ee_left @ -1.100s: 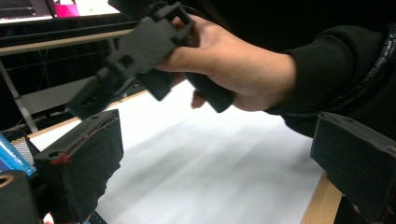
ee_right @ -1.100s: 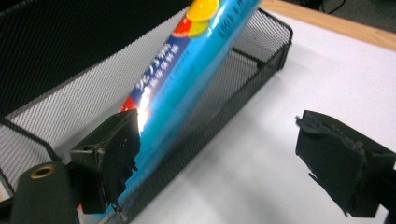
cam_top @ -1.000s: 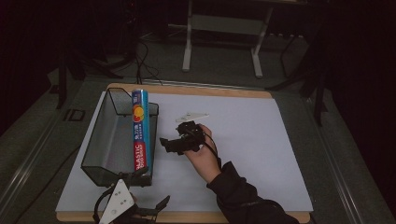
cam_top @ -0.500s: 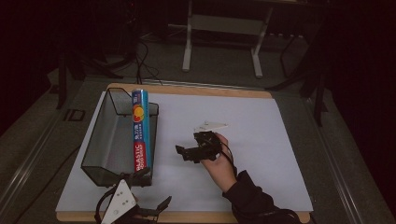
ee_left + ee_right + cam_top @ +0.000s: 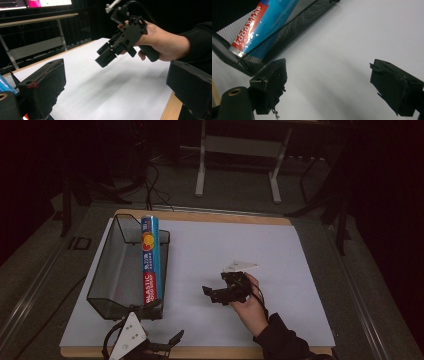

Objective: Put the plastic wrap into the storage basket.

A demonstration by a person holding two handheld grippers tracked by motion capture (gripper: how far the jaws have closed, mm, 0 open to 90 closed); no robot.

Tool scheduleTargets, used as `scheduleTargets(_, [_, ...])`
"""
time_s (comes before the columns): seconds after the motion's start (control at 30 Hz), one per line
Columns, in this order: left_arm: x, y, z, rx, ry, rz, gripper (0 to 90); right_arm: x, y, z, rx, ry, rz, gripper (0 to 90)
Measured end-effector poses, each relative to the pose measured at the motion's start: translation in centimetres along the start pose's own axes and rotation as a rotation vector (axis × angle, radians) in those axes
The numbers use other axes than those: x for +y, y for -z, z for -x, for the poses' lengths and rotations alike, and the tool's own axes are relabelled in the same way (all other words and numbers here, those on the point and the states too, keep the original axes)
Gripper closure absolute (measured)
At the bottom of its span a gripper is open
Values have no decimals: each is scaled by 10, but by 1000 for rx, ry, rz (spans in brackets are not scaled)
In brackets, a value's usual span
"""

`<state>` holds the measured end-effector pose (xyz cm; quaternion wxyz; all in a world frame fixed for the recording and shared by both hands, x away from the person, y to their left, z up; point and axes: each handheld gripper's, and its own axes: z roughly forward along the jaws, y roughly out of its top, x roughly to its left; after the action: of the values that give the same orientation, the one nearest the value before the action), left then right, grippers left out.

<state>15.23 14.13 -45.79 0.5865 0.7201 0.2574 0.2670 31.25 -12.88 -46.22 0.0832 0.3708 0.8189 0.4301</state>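
While the right gripper (image 5: pixel 212 294) hangs empty above the white mat (image 5: pixel 280 265), its jaws spread wide with only bare surface between them, the food wrap box (image 5: pixel 149 265) lies in the black mesh basket (image 5: pixel 112 270), propped along the basket's right wall with its far end sticking up over the rim. The gripper sits to the right of the basket, well apart from it, its jaws pointing back toward the box. The left gripper (image 5: pixel 165 345) rests at the near edge of the table, just in front of the basket's near corner, its jaws also parted and holding nothing.

The box looks like the weak point. It leans on the rim rather than lying flat, so a careless sweep of the right gripper toward the basket could knock it sideways or tip it out. The basket is light mesh and may slide on the mat if bumped. The left gripper's cable near the basket corner could snag too.
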Motion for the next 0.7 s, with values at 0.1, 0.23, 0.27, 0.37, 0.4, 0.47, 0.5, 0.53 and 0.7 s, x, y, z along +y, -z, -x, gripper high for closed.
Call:
scheduleTargets(0.1, [0, 0, 0, 0, 0, 0, 31, -5, 6, 4, -3, -4, -4, 136])
scheduleTargets(0.23, [0, 0, 0, 1, -1, 1, 31, -11, 16, 8, -10, -12, 2, 136])
scheduleTargets(0.27, [0, 0, 0, 1, -2, 0, 31, -13, 18, 10, -12, -16, 1, 136])
scheduleTargets(0.37, [0, 0, 0, -4, 3, -1, 31, -18, 24, 13, -19, -18, 2, 136])
scheduleTargets(0.4, [0, 0, 0, -4, 4, -3, 31, -19, 25, 14, -20, -19, 2, 136])
scheduleTargets(0.47, [0, 0, 0, -3, 5, -2, 31, -24, 27, 15, -22, -23, 1, 136])
scheduleTargets(0.5, [0, 0, 0, -4, 5, -2, 31, -26, 28, 16, -22, -23, 2, 136])
scheduleTargets(0.53, [0, 0, 0, -4, 5, -2, 31, -26, 28, 16, -22, -23, 2, 136])
scheduleTargets(0.7, [0, 0, 1, -3, 1, -4, 31, -36, 39, 20, -23, -40, 15, 136])
